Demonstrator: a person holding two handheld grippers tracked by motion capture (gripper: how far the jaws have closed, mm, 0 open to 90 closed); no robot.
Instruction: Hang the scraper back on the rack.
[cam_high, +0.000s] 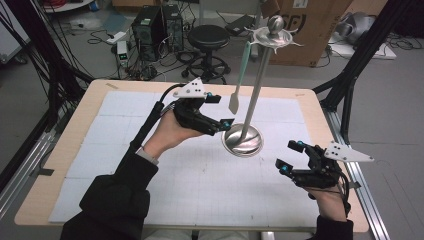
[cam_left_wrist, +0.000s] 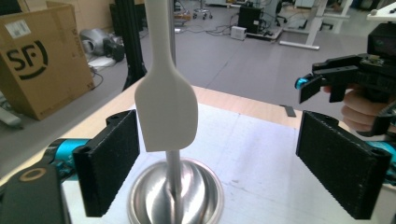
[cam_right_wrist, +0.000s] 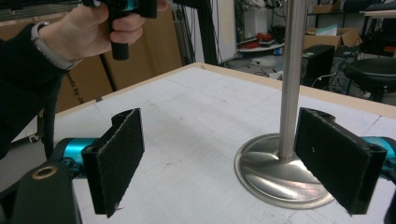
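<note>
Spatula, pale with a flat silicone blade (cam_left_wrist: 164, 109), is hanging upright from the tall steel utensil stand (cam_high: 243, 140) on the counter (cam_high: 200, 190), between the left tool (cam_left_wrist: 219, 168)'s wide, empty jaws; right tool (cam_high: 290, 156) is waiting wide apart, farther off.

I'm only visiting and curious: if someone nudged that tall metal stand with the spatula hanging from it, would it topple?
Probably not easily: the stand has a broad dished base flat on the table. Its thin tall pole could still rock if pushed high up. The hanging spatula would likely swing freely.
</note>
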